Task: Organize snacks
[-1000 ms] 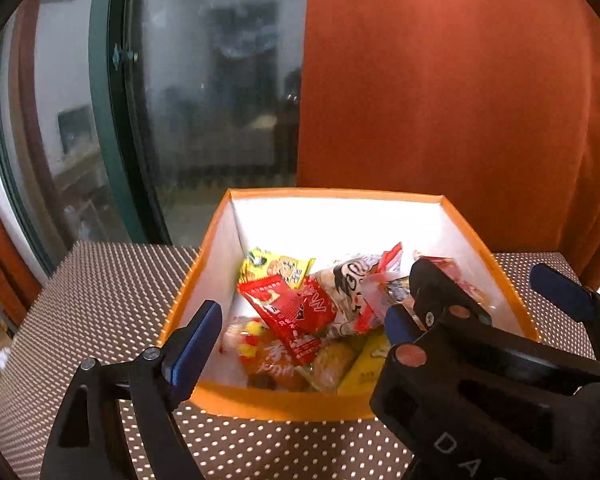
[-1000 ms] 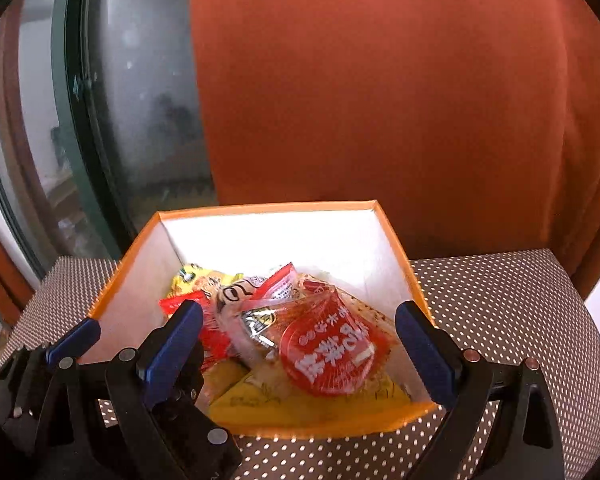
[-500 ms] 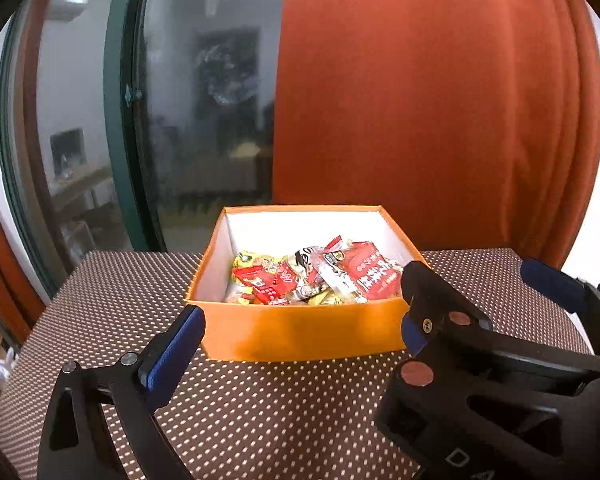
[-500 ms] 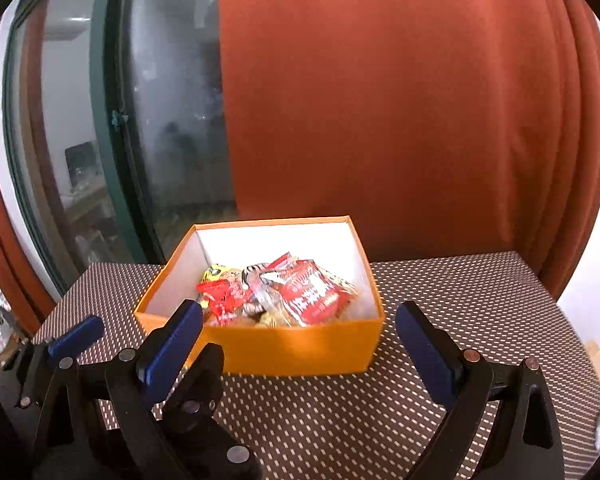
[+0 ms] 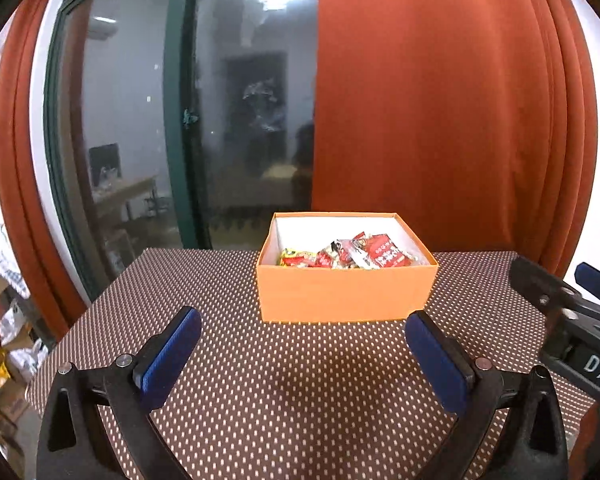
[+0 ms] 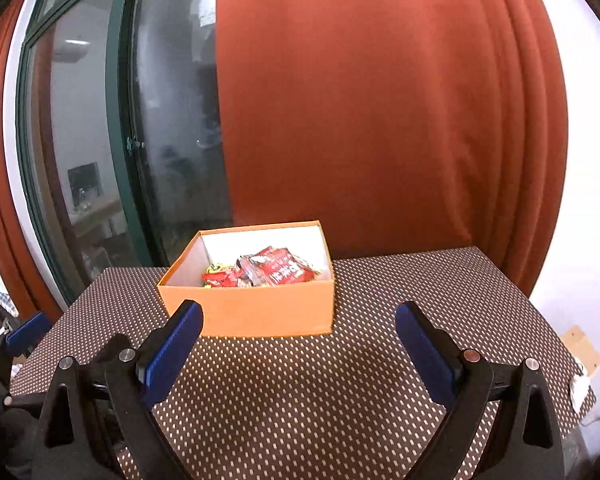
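Note:
An orange box [image 5: 346,294] with a white inside stands on the dotted brown table [image 5: 284,392], also in the right wrist view [image 6: 260,312]. Several snack packets [image 5: 352,256], red, yellow and silver, lie piled inside it [image 6: 268,272]. My left gripper [image 5: 300,344] is open and empty, well back from the box over the table. My right gripper [image 6: 298,338] is open and empty, also back from the box. The right gripper shows at the right edge of the left wrist view [image 5: 572,312]; the left gripper shows at the left edge of the right wrist view [image 6: 16,344].
An orange curtain [image 5: 440,120] hangs behind the table. A glass door with a green frame [image 5: 180,120] is at the back left. Boxes and bags [image 5: 4,360] lie on the floor left of the table. The table's right edge [image 6: 556,344] drops to the floor.
Both grippers have pulled back and away from the box. A second ago they were right over it; now the box stands far ahead with bare table between.

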### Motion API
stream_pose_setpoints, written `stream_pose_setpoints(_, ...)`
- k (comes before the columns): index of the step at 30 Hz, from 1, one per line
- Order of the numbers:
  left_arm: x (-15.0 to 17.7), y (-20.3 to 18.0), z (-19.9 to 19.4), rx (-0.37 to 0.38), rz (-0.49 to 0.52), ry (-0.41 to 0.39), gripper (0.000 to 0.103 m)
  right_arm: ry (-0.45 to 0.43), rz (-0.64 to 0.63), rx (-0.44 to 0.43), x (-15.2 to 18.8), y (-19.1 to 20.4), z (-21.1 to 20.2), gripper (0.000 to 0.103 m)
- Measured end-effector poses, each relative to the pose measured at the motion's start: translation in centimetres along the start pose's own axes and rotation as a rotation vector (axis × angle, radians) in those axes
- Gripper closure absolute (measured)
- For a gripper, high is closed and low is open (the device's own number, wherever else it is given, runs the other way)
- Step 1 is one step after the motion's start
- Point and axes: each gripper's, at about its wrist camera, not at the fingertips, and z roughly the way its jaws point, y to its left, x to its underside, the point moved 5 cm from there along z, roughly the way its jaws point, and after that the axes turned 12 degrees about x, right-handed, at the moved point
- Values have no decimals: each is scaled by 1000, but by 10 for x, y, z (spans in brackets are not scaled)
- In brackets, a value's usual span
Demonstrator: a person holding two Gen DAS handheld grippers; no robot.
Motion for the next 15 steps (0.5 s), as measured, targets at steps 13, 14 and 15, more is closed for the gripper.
stream_pose_setpoints(13, 19, -5, -42, 17, -5, -32, 0, -38, 2, 4, 24, -22, -44, 5)
stream_pose_setpoints(14, 21, -5, -43, 19, -3, -28, 0, -43, 3, 3, 24, -22, -47, 5)
stream_pose_setpoints(15, 23, -6, -43, 21, -2, -25, 0, -46, -1, 2, 25, -22, -48, 5)
